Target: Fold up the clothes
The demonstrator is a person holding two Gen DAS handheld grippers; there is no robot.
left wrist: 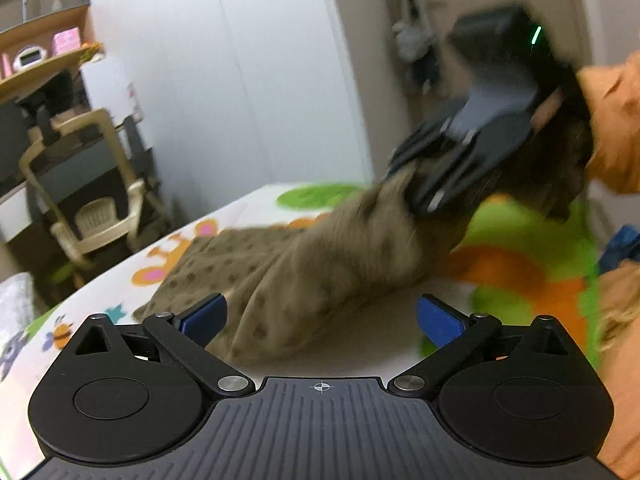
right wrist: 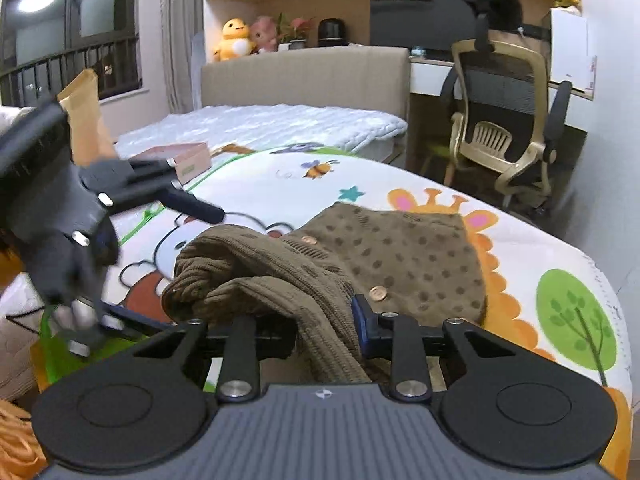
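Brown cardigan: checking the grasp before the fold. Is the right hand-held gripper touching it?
Touching. The right wrist view shows the brown cardigan bunched between the right hand-held gripper fingers, knit pressed against the blue pad.

A home bedroom: bed (right wrist: 280, 124) with padded headboard (right wrist: 304, 76), plush toys (right wrist: 236, 38), desk chair (right wrist: 504, 120)

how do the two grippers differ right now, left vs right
The left gripper has its jaws spread wide with nothing between them; the right gripper is shut on the brown cardigan. The left hangs free, the right lifts a bunched fold. Both share blue pads.
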